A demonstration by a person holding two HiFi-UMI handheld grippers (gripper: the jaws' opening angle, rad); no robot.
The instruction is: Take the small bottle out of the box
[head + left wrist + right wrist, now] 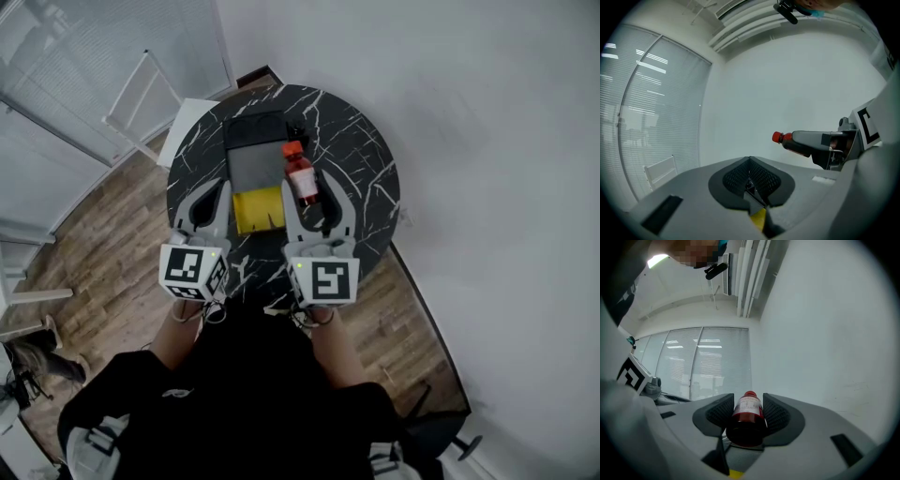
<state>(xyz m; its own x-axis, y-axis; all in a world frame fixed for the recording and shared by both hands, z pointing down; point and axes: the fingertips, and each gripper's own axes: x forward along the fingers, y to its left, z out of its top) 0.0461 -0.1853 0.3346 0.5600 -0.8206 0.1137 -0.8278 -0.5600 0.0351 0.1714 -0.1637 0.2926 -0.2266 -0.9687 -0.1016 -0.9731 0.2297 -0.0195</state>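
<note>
The small bottle (302, 178), filled with dark red liquid and topped by a red cap, is held above the table with my right gripper (308, 189) shut on its body. It sits between the ribbed pads in the right gripper view (747, 420), cap pointing away. The box (255, 167) lies open on the round black marble table (366, 159), with a grey inside, a black lid at the far end and a yellow flap (258, 208) at the near end. My left gripper (212, 195) hovers at the box's left side, shut and empty (750, 180). From the left gripper view the bottle (797, 143) shows to the right.
A white wire rack (141, 103) and a white stand (192, 117) are beside the table's far left edge. Wooden floor (103, 234) surrounds the table, with a white wall to the right. The person's body fills the near side below the grippers.
</note>
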